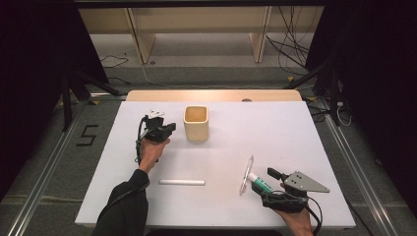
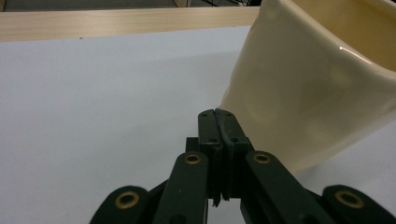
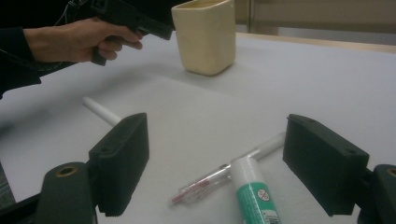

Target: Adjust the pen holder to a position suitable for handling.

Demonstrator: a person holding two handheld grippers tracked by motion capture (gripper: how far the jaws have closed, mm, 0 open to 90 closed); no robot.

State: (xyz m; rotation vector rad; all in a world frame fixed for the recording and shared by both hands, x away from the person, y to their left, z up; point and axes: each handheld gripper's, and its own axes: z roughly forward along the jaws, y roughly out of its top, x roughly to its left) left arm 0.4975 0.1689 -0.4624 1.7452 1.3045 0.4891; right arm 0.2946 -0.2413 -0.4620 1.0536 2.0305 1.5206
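— Low on the right of the high view, between the wide-apart jaws of the right gripper [image 1: 269,181], lies the toothpaste tube [image 1: 259,184], its cap crossing a clear-handled toothbrush [image 1: 245,175]. Nothing is gripped there yet; the pads stand either side of the tube without touching it.

— So which step is this?

— Lining up for a pick, I'd say. The next move calls for closing on the tube alone, and the toothbrush under its cap could get dragged along or pinched with it.

— And the other hand?

— Up left of centre, the left gripper [image 1: 167,129] hangs just beside the cream cup [image 1: 196,123], jaws pressed flat together with nothing between them; from its own view the cup [image 2: 308,84] looms close on the right.

— Anything in the way?

— A white stick [image 1: 182,182] lies alone at lower centre, well apart from both. If the tube is bound for the cup, that left gripper sits near the rim and may crowd the drop.
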